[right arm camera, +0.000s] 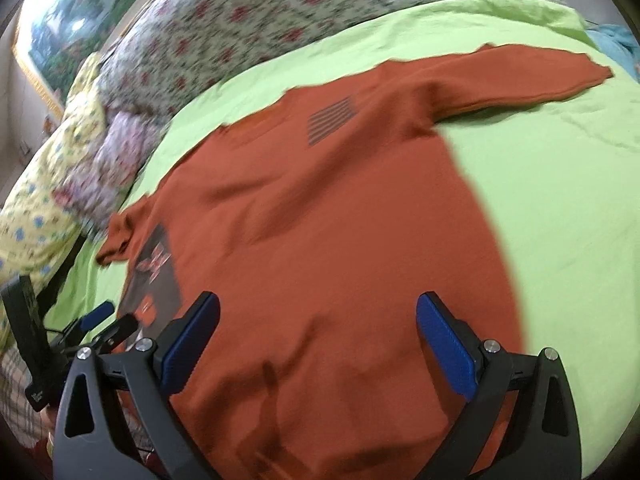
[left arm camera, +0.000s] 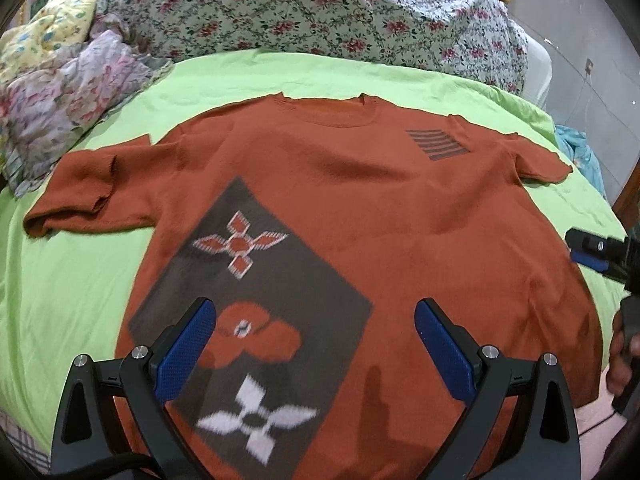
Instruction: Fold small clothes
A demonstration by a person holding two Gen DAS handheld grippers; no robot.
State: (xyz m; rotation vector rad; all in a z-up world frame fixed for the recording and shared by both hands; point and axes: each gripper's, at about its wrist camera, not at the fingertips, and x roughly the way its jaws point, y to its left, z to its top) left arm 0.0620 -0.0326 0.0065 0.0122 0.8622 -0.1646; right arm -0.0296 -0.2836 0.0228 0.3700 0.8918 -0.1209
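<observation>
A rust-orange short-sleeved T-shirt [left arm camera: 340,200] lies spread flat, front up, on a lime-green bedsheet [left arm camera: 72,280]. It carries a brown panel [left arm camera: 256,280] with flower shapes and a small striped patch [left arm camera: 436,144] near one shoulder. My left gripper [left arm camera: 316,320] hovers open above the shirt's lower part, over the brown panel, holding nothing. In the right wrist view the same T-shirt [right arm camera: 320,220] fills the middle, and my right gripper [right arm camera: 318,316] hangs open above its lower hem area. The right gripper also shows at the left wrist view's right edge [left arm camera: 592,256].
A floral quilt [left arm camera: 320,4] is heaped along the far side of the bed. A pale floral cloth [left arm camera: 64,100] and a yellow patterned one [left arm camera: 52,20] lie at the far left. Light-blue fabric [left arm camera: 580,152] sits past the bed's right edge. A hand [left arm camera: 620,360] holds the right tool.
</observation>
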